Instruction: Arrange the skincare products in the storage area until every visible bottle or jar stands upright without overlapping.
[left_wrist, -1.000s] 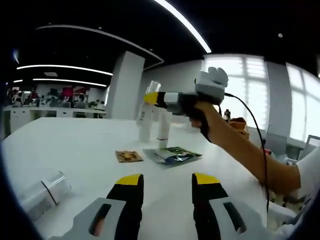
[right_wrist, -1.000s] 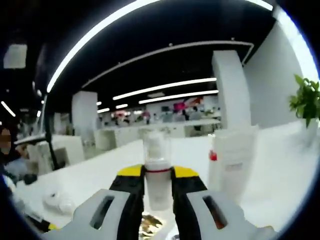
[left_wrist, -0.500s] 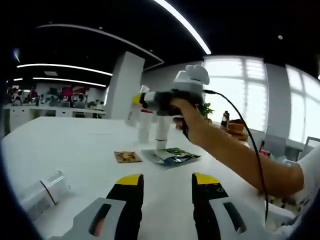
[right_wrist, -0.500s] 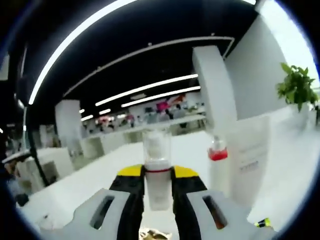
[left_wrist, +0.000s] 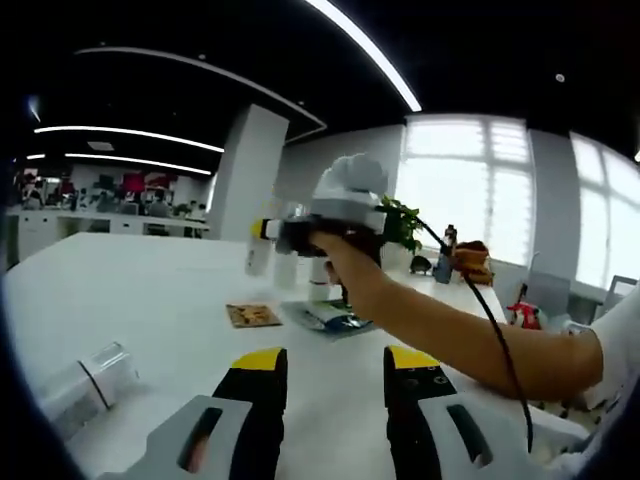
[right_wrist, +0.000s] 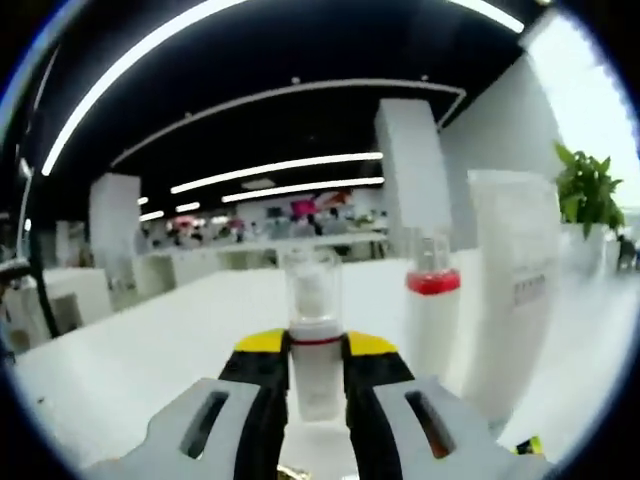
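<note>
Pump bottle, clamped upright in right gripper; left gripper held released, empty; red-collared bottle at 3 o'clock is judged easily toppled during set-down.

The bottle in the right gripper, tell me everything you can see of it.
The bottle is small and white with a thin red band under a clear cap that shows a white pump head inside. It looks plastic. It stands upright, clamped between the right gripper's yellow-tipped jaws, beside a red-collared bottle and a tall white tube.
</note>
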